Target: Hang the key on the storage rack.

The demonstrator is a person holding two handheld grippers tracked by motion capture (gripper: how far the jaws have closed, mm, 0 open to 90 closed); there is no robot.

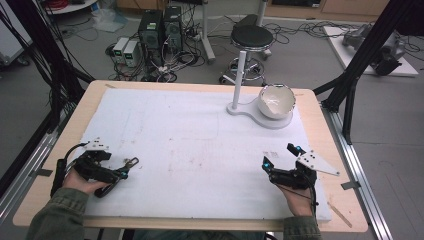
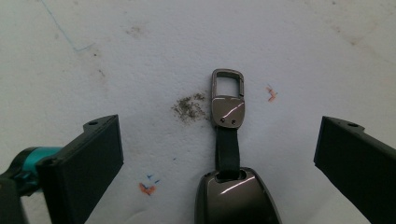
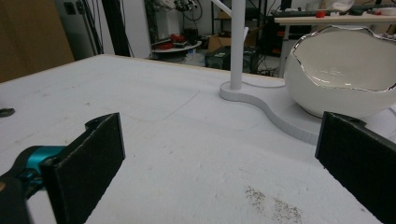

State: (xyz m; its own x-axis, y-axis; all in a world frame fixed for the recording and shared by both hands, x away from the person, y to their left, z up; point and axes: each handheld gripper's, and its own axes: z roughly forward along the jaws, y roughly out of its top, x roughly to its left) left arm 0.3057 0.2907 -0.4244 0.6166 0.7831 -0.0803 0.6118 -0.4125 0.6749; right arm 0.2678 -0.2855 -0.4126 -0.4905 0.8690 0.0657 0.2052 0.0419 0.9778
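Jaws spread wide, the left gripper rests low on the white foam-covered table, held in a hand in an olive sleeve. Between its jaws, touching neither, lies a dark metal key fob with a black strap and a rectangular clasp, flat on the stained sheet. At the right, the right gripper also stands wide open, holding nothing. Well beyond it, a white eggshell-shaped ceramic bowl sits on a white stand with an upright post.
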